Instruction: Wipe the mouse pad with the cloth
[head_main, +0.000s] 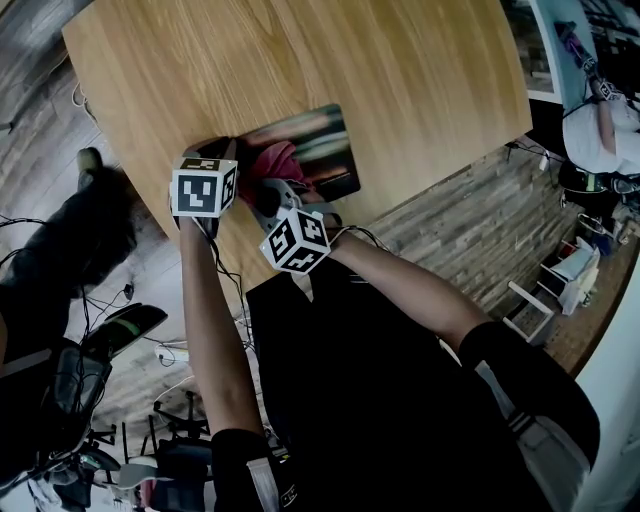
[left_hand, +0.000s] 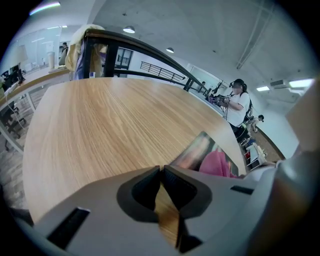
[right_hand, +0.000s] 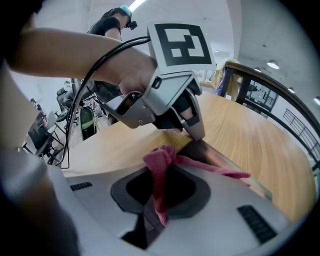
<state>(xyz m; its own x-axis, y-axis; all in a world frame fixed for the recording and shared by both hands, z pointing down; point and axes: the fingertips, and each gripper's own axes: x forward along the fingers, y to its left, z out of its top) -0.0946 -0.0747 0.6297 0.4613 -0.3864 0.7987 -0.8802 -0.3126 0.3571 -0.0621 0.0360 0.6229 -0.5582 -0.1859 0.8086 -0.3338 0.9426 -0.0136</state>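
Right tool (right_hand: 159, 195) is clamping a bunched fold of the cloth (right_hand: 167, 157) btwn its jaws, w/ the loose end trailing fwd onto the mouse pad (right_hand: 220, 160). Left tool (left_hand: 161, 172) is sitting w/ jaws together and nothing btwn them. In the right gripper view its tip is pressing down at the pad's near corner, prob pinning it.

Worktop (head_main: 300, 60), wide pale wood, is carrying everything. Both tools are working near the edge closest to the person.

The mouse pad is lying flat there, a dark rectangle w/ a printed picture. In the head view its long axis is running roughly left-right, w/ the right end angling slightly away from the person. Its left end is sitting under the two tools and the right half is showing bare. Judging by looks, it's thin, light and bendy, so it's likely sliding or rucking on smooth wood if rubbed unheld. A corner or short edge is the place to press, as the left tool seems to be doing.

The cloth, pink and small, is lying crumpled on the pad's left part. It's looking soft, limp and very light, w/ no stiffness, so a gathered wad, not a single edge, is the grip worth having. The right tool is already holding it that way, tail pointing across the pad toward the far side.
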